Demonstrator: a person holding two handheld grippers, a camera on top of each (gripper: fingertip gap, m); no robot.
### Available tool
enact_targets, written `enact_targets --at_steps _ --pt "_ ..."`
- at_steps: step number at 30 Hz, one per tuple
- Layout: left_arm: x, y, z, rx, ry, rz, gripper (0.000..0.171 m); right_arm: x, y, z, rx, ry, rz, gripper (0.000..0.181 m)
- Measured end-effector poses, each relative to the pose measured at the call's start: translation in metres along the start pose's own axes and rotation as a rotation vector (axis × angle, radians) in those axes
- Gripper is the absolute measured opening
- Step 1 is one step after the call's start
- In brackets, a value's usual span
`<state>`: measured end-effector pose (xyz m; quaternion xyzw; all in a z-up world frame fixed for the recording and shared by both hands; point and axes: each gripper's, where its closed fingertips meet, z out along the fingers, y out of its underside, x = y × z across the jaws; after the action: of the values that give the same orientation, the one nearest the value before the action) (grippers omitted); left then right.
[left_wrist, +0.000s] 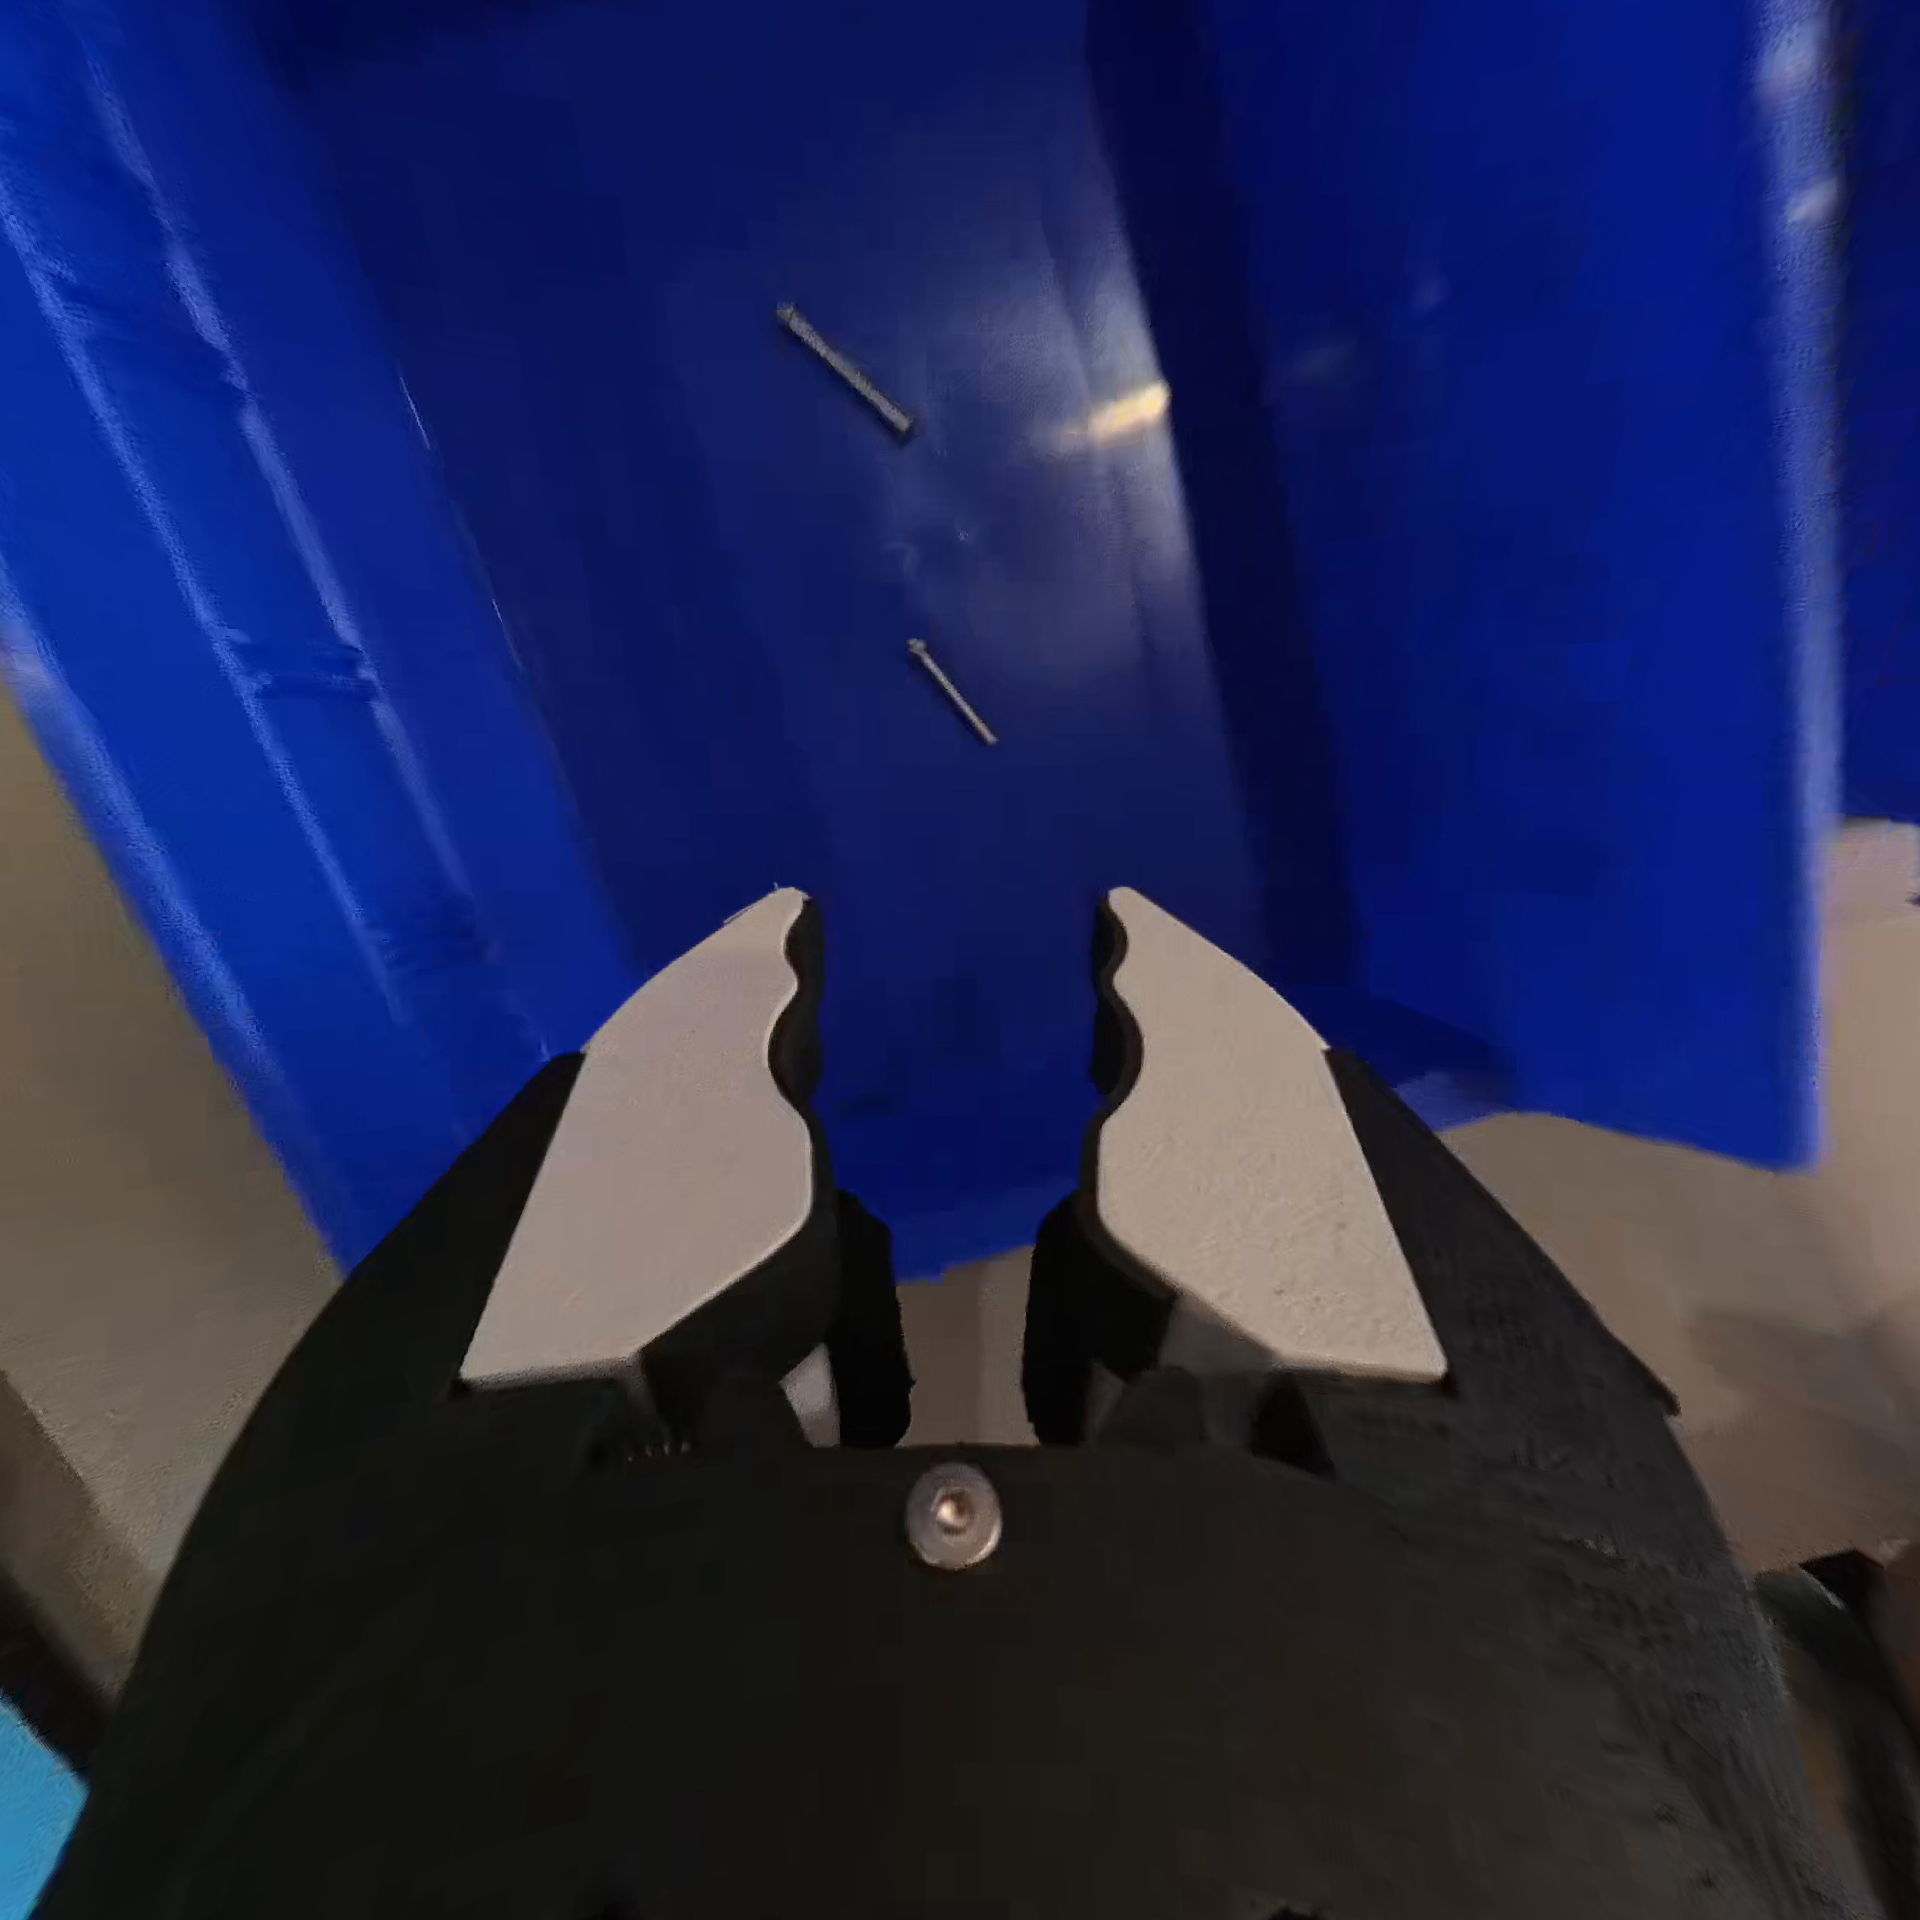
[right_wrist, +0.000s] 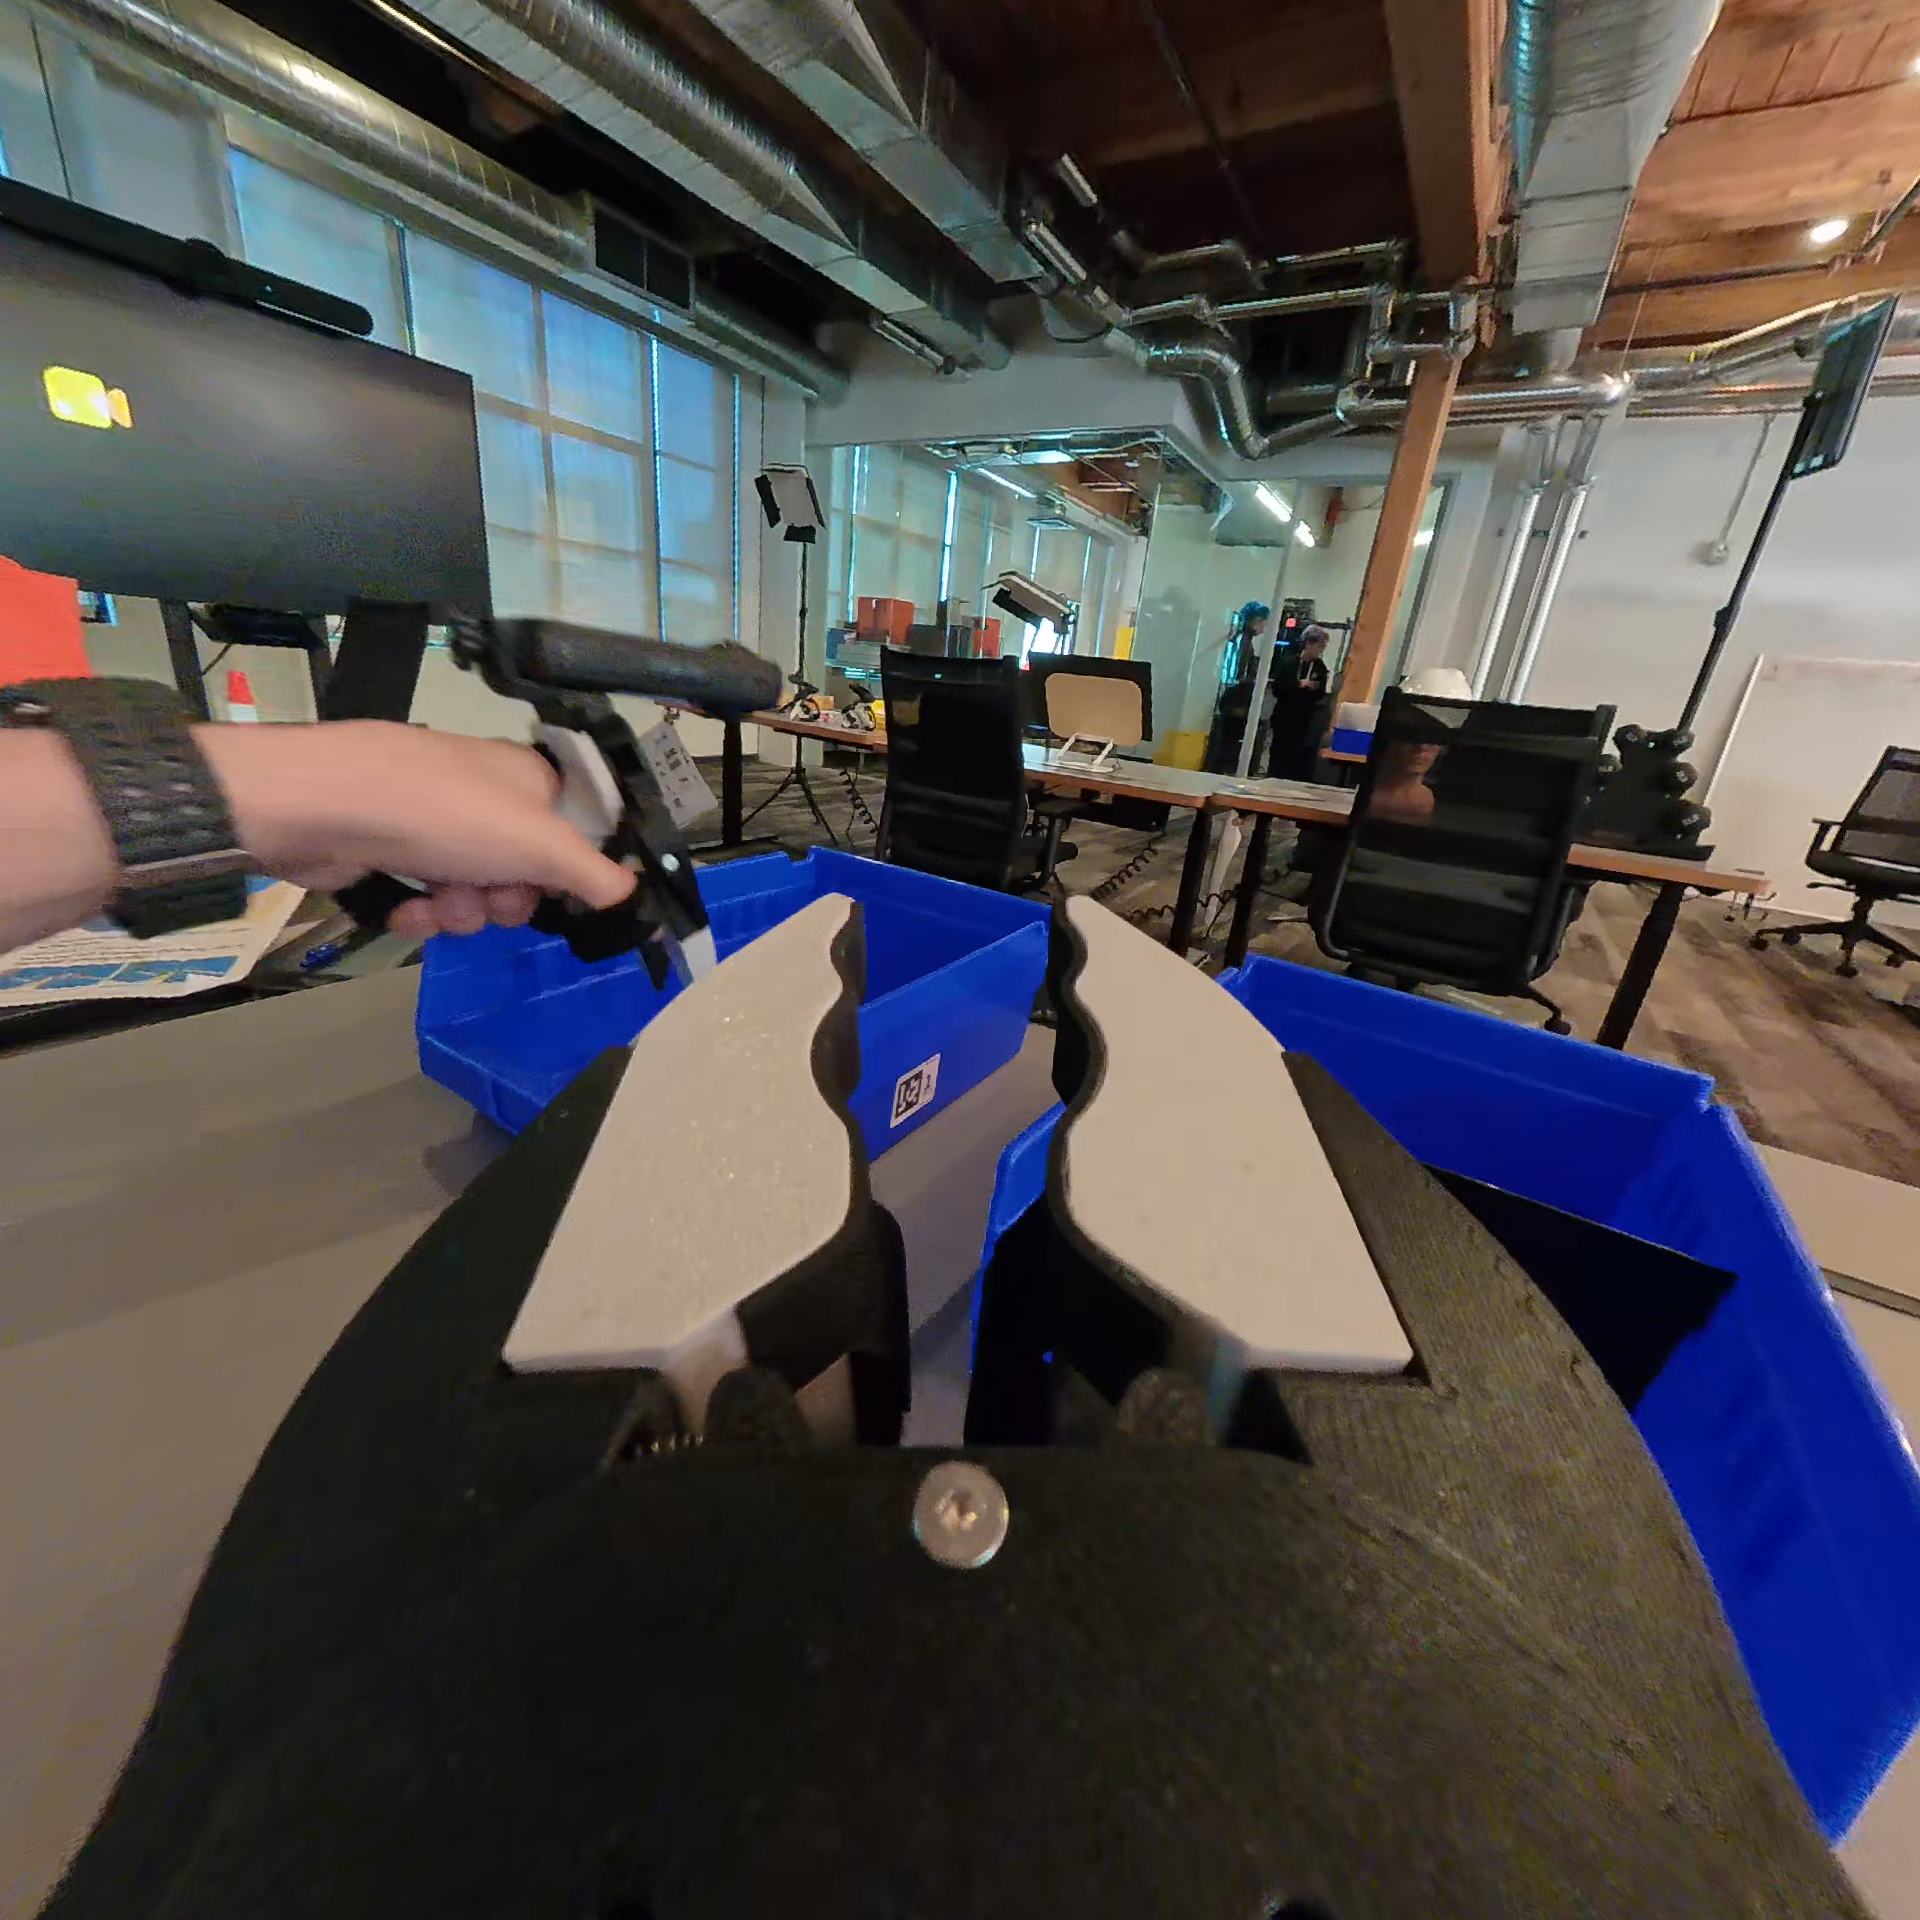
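Note:
In the left wrist view my left gripper (left_wrist: 954, 904) is open and empty. It points down into a blue plastic bin (left_wrist: 582, 582). Two thin metal nails lie on the bin floor: the nearer one (left_wrist: 952, 692) just ahead of the fingertips, the farther one (left_wrist: 844, 369) beyond it. In the right wrist view my right gripper (right_wrist: 954, 914) is open and empty, held above the grey table (right_wrist: 208, 1195). It sits between that same bin (right_wrist: 935, 997) and a second blue bin (right_wrist: 1558, 1195) on the right. The left gripper (right_wrist: 665, 914), held by a hand, dips into the far bin.
A dark flat object (right_wrist: 1590, 1288) lies inside the right bin. A monitor (right_wrist: 229, 468) stands at the back left, with papers (right_wrist: 135, 961) beneath it. Office chairs (right_wrist: 1455, 831) and desks (right_wrist: 1143, 779) stand beyond the table edge. The tips of one gripper are about 30 cm away from the tips of the other. My left tips are about 40 cm from the dark flat object (right_wrist: 1590, 1288), my right tips only 30 cm.

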<state>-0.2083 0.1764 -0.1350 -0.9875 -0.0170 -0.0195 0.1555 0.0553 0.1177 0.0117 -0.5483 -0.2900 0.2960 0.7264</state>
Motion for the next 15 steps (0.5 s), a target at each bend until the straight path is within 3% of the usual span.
enact_targets --at_steps 5,15 --pt "-0.003 0.002 0.036 -0.127 0.043 -0.106 0.051 -0.002 0.0 -0.005 0.001 -0.01 0.017 0.033" --pt "0.0 -0.016 0.045 -0.182 -0.019 -0.155 0.043 -0.004 0.017 -0.005 -0.033 -0.022 0.045 0.033"
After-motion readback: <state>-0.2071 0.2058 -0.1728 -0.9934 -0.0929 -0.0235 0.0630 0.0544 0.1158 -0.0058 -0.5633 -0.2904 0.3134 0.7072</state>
